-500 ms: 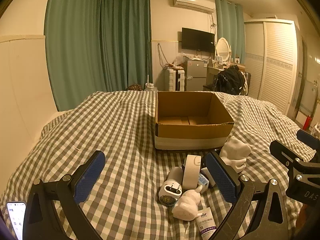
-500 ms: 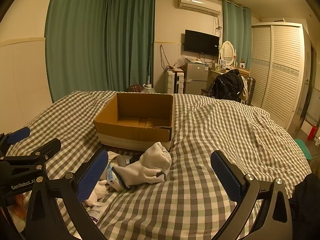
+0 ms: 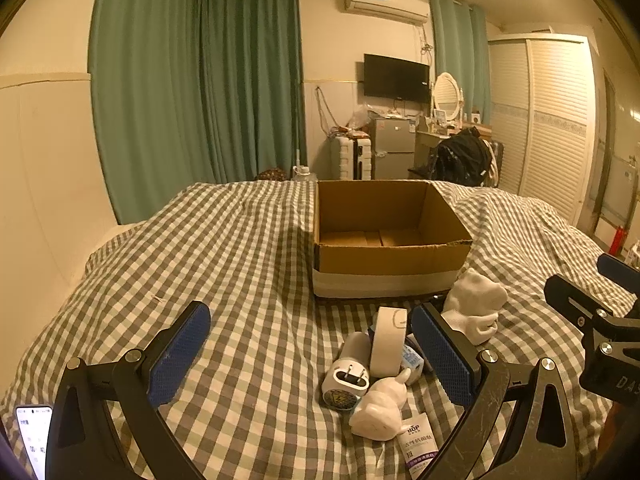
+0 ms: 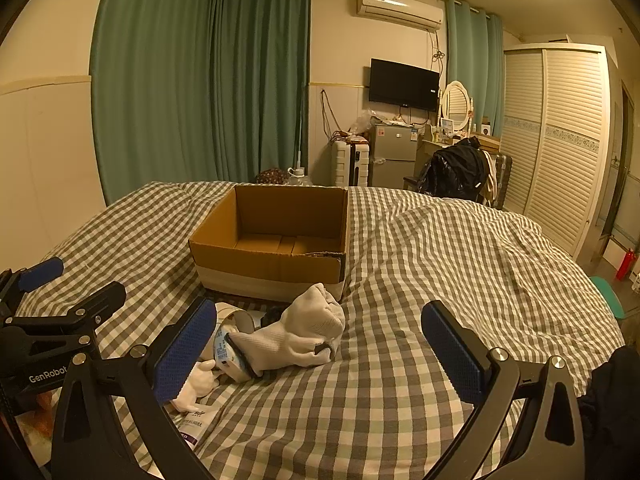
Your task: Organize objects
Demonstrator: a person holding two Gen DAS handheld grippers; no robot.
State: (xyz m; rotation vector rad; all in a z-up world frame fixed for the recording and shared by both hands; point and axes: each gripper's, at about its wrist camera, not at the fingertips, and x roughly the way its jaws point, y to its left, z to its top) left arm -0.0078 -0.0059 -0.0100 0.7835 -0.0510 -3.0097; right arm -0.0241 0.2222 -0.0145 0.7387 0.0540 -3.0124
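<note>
Both grippers, left gripper (image 3: 310,354) and right gripper (image 4: 318,346), hover with fingers wide, empty; best lower squarely over the white sock (image 4: 298,330) near the cardboard box (image 4: 276,240) before closing.

White "GenRobot" lettering on the black left gripper (image 4: 48,280) body, cut off at the frame edge. White "DAS", also cut off, on the black right gripper (image 3: 592,276) body. Flat white-and-purple sachet (image 3: 418,442), just beside the left gripper: a logo resembling "SOP"; the Chinese print is too small to read.
</note>
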